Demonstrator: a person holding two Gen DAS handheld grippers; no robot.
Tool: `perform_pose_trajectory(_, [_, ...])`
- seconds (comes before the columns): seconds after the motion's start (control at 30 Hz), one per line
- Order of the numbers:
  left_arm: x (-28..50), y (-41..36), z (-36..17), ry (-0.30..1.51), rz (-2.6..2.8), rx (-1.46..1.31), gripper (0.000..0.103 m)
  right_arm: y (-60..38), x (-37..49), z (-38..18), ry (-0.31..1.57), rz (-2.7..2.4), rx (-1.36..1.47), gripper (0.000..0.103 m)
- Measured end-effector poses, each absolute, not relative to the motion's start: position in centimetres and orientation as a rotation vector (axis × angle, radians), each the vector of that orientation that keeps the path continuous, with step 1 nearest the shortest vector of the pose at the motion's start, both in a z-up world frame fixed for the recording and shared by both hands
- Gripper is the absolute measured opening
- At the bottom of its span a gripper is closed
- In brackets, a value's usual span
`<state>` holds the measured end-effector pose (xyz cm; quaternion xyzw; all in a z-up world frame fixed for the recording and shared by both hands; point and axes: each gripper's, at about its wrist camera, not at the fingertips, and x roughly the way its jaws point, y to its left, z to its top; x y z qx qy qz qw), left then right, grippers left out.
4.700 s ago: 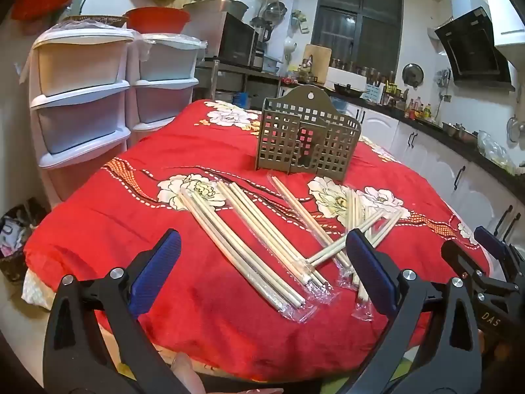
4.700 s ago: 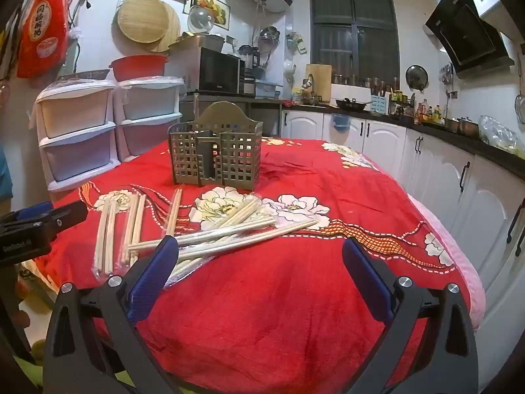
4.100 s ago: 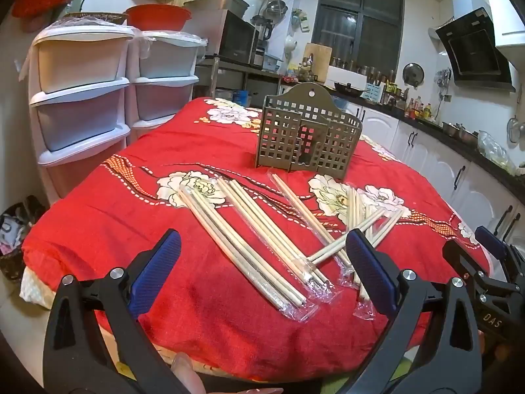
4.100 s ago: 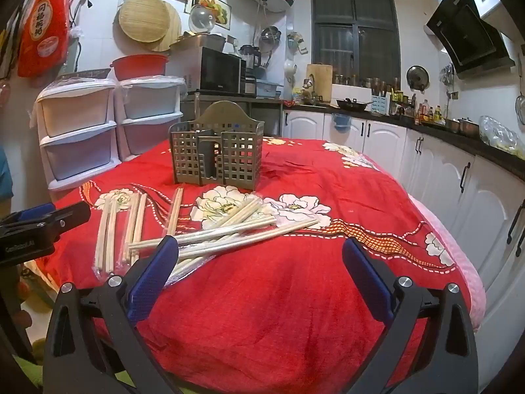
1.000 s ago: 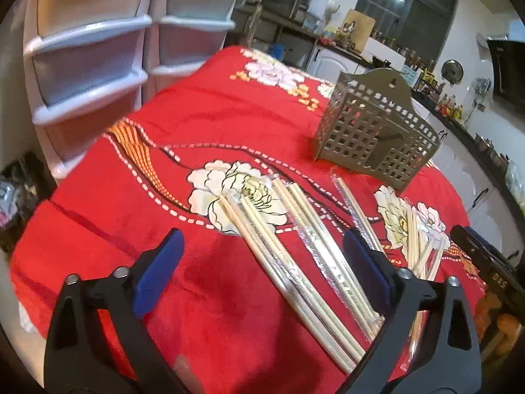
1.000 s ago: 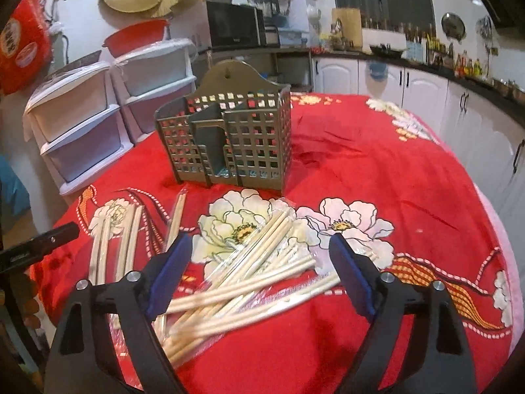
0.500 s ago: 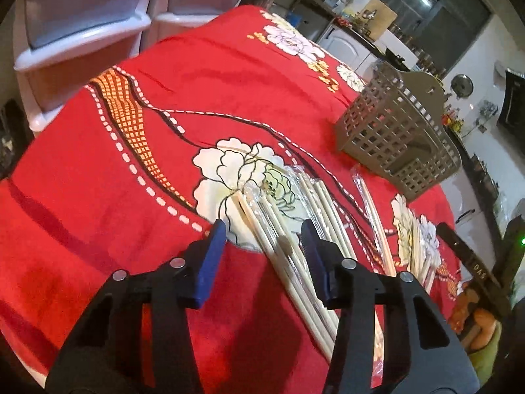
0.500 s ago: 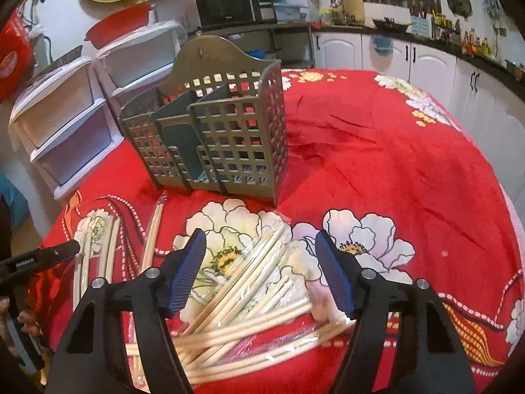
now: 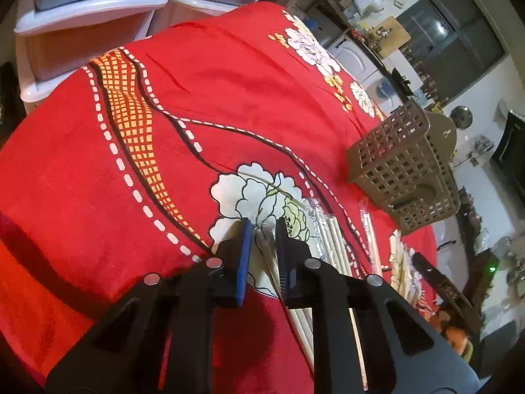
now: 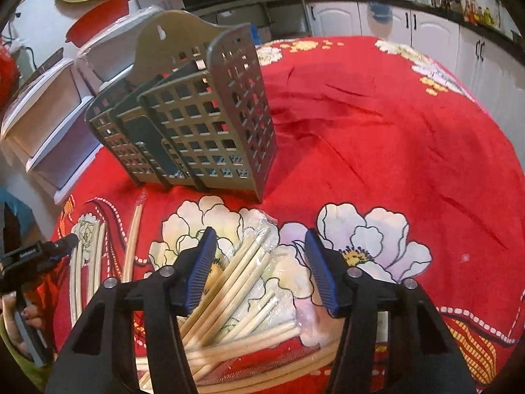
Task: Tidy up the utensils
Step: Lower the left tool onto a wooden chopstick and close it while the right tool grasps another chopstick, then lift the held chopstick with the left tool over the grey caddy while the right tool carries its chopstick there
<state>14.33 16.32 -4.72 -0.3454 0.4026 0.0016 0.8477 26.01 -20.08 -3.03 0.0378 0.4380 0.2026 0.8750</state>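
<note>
Two grippers work over a surface [image 9: 82, 170] draped in a red floral cloth. The left gripper [image 9: 263, 225] has its blue-padded jaws drawn in narrow around the tip of a plastic-wrapped chopstick pair [image 9: 269, 262], whose sticks run back under the gripper toward 5 o'clock; whether the pads actually press the wrapper cannot be told. More wrapped chopsticks [image 9: 331, 239] lie just beside it at 3 o'clock. The grey lattice utensil holder [image 9: 403, 170] stands at 2 o'clock from that gripper, well apart from it.

On the right wrist view, the right gripper [image 10: 261, 239] hangs with jaws wide over a loose heap of wrapped chopsticks [image 10: 239, 282], holding nothing. The utensil holder [image 10: 197, 124] sits at 11 o'clock from it, tilted in the view, its compartments open. Further chopstick pairs [image 10: 95, 252] lie at 9 o'clock, near the left gripper's tip [image 10: 60, 241].
</note>
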Motion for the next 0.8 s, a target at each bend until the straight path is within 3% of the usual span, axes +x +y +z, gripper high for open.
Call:
perform_pose_trajectory(0.27, [14.2, 16.8, -3.8, 0.839, -0.009, -0.711, 0.007, -19.4, 28.7, -3.7, 0.964, 0.415, 0.099, 0.04])
perform_pose_trajectory(0.53, [13.9, 17.1, -1.7, 0.799, -0.007, -0.669, 0.006, -18.7, 28.9, -3.8, 0.986, 0.42, 0.073, 0.018])
perform_pose_trajectory(0.6, [13.8, 17.0, -1.2, 0.785, -0.011, -0.66, 0.006, -18.5, 28.7, -3.6, 0.975, 0.429, 0.064, 0.007])
perform_pose_trajectory(0.8, [14.0, 16.2, 0.6, 0.759, -0.023, -0.622, 0.005, -18.3, 27.6, -1.1, 0.908, 0.51, 0.095, 0.005])
